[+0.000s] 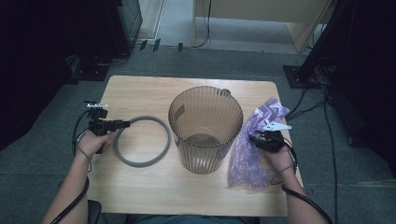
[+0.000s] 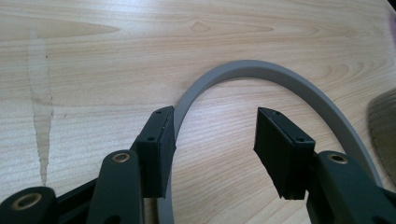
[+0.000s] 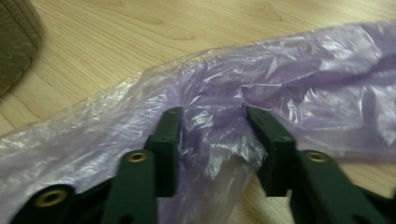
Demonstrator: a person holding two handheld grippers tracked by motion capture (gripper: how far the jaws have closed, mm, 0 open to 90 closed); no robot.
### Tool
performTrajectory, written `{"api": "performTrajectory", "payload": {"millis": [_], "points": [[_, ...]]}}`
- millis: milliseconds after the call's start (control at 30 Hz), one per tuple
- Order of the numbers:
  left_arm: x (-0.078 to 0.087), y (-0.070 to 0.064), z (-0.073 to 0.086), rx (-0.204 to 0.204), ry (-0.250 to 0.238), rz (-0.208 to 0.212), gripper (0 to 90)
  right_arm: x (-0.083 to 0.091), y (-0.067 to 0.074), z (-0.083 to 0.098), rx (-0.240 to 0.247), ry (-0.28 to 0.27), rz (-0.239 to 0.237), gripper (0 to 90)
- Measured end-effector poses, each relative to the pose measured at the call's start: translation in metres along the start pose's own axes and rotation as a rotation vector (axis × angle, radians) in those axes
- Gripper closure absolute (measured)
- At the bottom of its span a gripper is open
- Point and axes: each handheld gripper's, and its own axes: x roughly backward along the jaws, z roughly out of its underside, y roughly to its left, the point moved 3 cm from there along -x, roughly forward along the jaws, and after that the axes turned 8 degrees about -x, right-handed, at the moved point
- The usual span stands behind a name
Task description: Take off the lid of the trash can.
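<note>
Your forearms come in over the near edge of the desk (image 1: 140,196), a pale wood-grain top with rounded corners. Your left hand-held gripper (image 1: 122,124) lies level, pointing toward the middle. Its jaws stand spread around the left arc of the grey ring (image 1: 141,141); in the left gripper view one black pad (image 2: 159,149) sits just against the outside of the band while the other pad stands well apart inside it, so nothing is pinched. That ring (image 2: 261,72) is a flat, matte, smooth hoop lying flat on the wood.

Your right hand-held gripper (image 1: 261,139) rests on the purple bag (image 1: 252,149) near the desk's right edge. In the right gripper view its jaws are partly drawn in, with a bunched fold of the bag (image 3: 219,135) between them; whether the pads truly press on the film you cannot tell from here. It is thin, translucent, crinkled plastic, glossy where it catches the light, stretching from the near right toward the far right corner.

Between your two hands stands the bin (image 1: 205,126), upright, open at the top, a smoky translucent brown tub with fine vertical ribbing, tapering toward its base. It stands just beside the ring's right side and touches or overlaps the bag's left edge.

Beyond the desk lies grey carpet, with black cables (image 1: 308,100), dark stands at both sides and a light wooden cabinet (image 1: 261,14) at the back.
</note>
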Motion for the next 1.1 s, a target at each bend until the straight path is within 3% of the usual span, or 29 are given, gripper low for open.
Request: {"api": "performTrajectory", "payload": {"millis": [167, 267, 500, 1100], "points": [[0.002, -0.003, -0.003, -0.013, -0.017, 0.007, 44.9, 0.000, 0.000, 0.000, -0.001, 0.001, -0.001, 80.2], [0.004, -0.006, -0.004, -0.027, -0.021, 0.005, 44.8, 0.004, 0.000, -0.003, -0.014, 0.002, -0.007, 84.2], [0.001, -0.009, -0.004, -0.039, -0.009, 0.006, 43.9, 0.017, 0.002, -0.019, -0.081, -0.043, -0.065, 85.7], [0.002, -0.018, -0.007, -0.056, -0.003, 0.017, 40.6, 0.042, 0.020, -0.047, -0.051, -0.084, -0.149, 86.1]]}}
